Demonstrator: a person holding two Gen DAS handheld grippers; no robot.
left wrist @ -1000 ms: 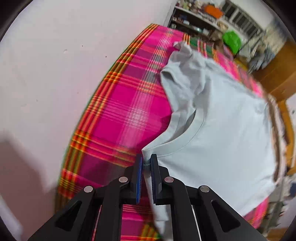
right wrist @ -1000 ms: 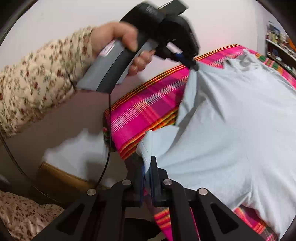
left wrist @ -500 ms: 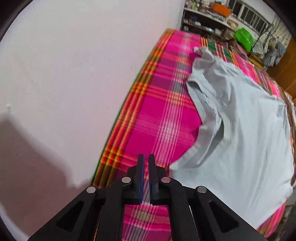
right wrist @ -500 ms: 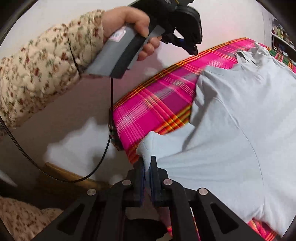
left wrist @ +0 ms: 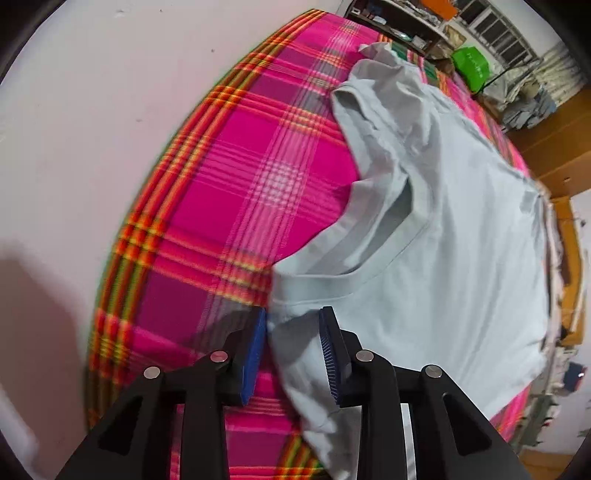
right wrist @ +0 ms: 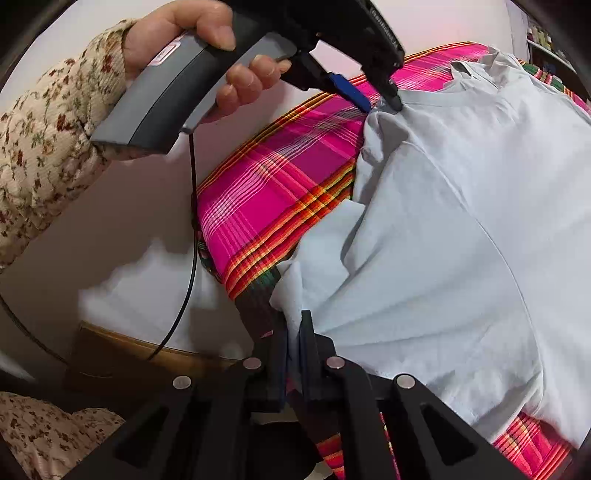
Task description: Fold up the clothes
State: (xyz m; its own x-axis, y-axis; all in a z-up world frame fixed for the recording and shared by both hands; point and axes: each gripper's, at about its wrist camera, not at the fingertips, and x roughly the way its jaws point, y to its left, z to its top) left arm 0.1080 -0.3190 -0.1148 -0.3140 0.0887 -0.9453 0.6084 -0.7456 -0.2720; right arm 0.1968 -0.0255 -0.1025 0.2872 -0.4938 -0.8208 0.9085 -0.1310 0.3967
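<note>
A pale grey T-shirt lies spread on a pink plaid bed cover, its collar toward me. My left gripper is open, its blue pads either side of the shirt's shoulder edge beside the collar. In the right wrist view the same shirt fills the right half, and my right gripper is shut on the shirt's sleeve edge, held at the bed's corner. The left gripper shows there too, held by a hand in a floral sleeve, tips down at the shirt's shoulder.
A white wall runs along the bed's left side. Cluttered shelves, a green bag and wooden furniture stand beyond the bed. A black cable hangs from the left gripper's handle. The floor lies below the bed corner.
My left gripper let go of the shoulder, lifted away shut, then came back down and opened over the shoulder edge. My right gripper stayed shut on the sleeve.
</note>
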